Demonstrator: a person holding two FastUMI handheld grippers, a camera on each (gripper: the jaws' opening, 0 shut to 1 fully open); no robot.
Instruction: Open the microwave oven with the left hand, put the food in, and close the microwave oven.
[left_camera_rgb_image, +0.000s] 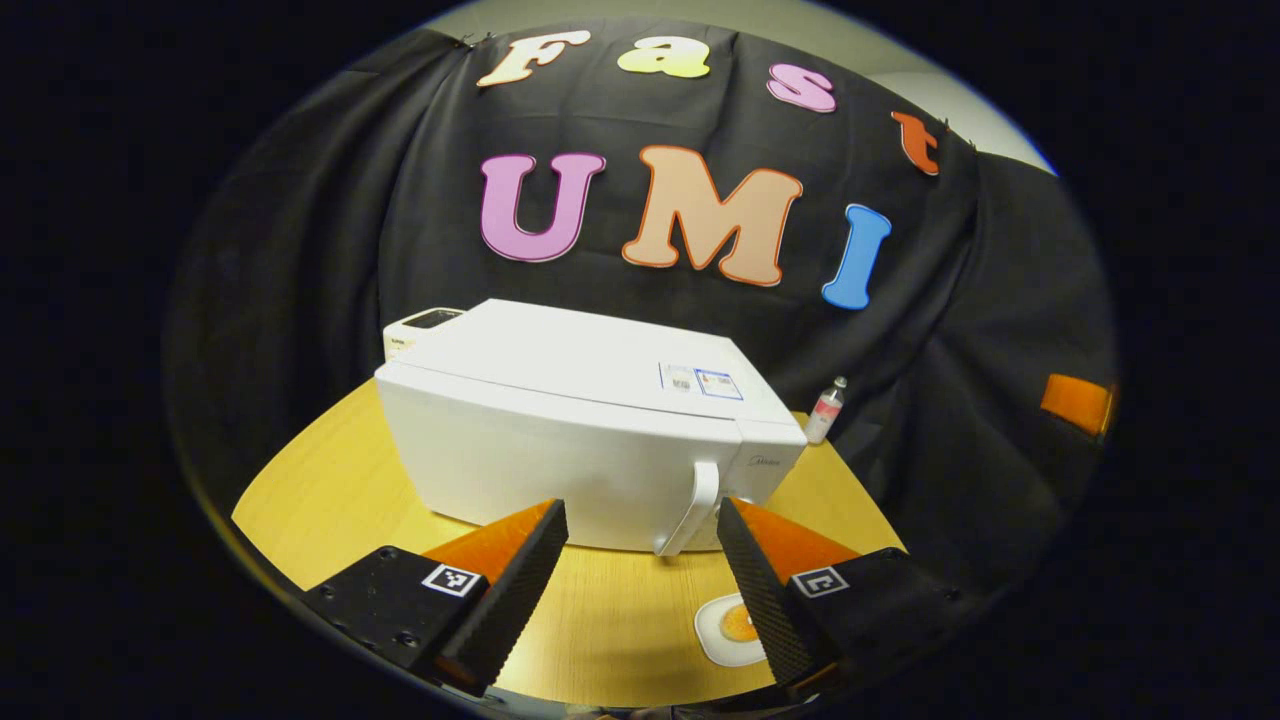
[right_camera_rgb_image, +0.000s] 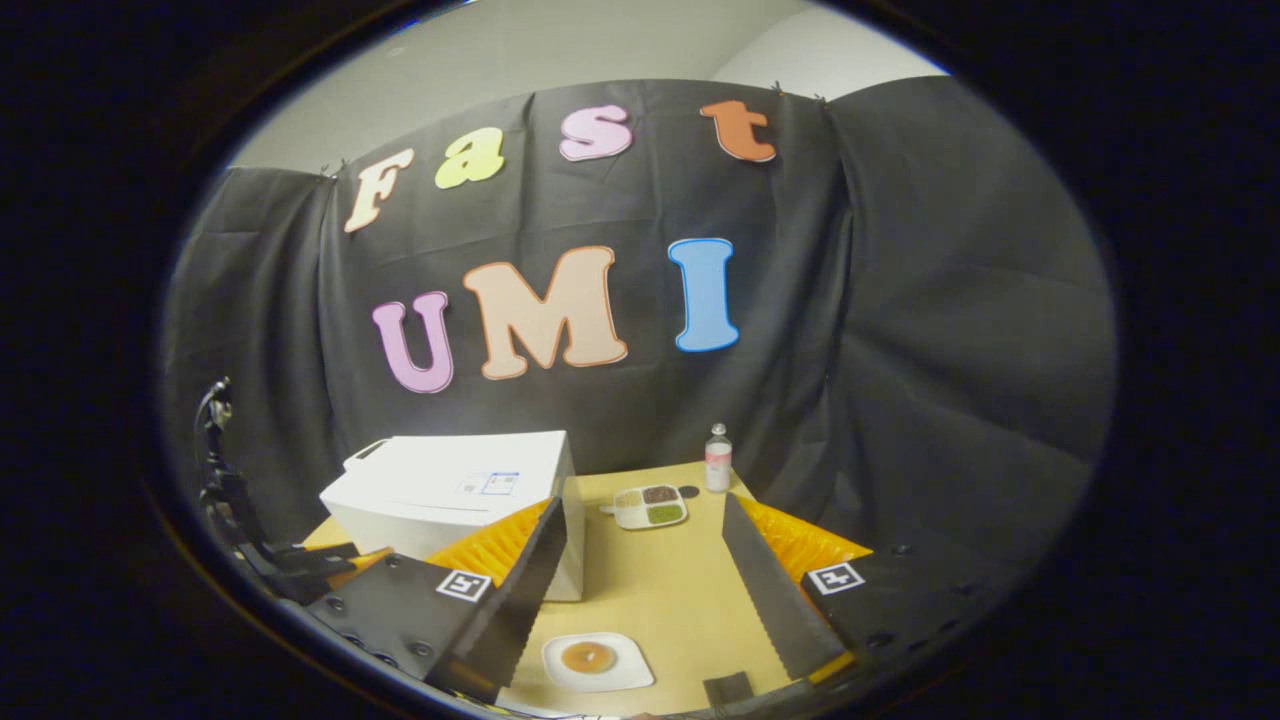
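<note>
On the tabletop (left_camera_rgb_image: 620, 620), the left hand-held gripper (left_camera_rgb_image: 642, 525) is hovering wide open before the closed microwave (left_camera_rgb_image: 560, 420) handle (left_camera_rgb_image: 692, 505); the right hand-held gripper (right_camera_rgb_image: 640, 530) is gaping wide above the plated food (right_camera_rgb_image: 590, 657).

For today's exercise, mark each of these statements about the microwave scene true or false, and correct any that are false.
1. The microwave oven has its door closed. True.
2. The left gripper is clamped on the door handle. False: its jaws stand open, with the handle between them and untouched.
3. A small white plate with a round brown food item lies on the table in front of the right gripper. True.
4. The right gripper is holding the plate. False: its jaws are open and empty, above the plate.
5. A small bottle stands upright near the back edge of the table. True.
6. The divided dish sits on top of the microwave oven. False: it rests on the table beside it.
</note>
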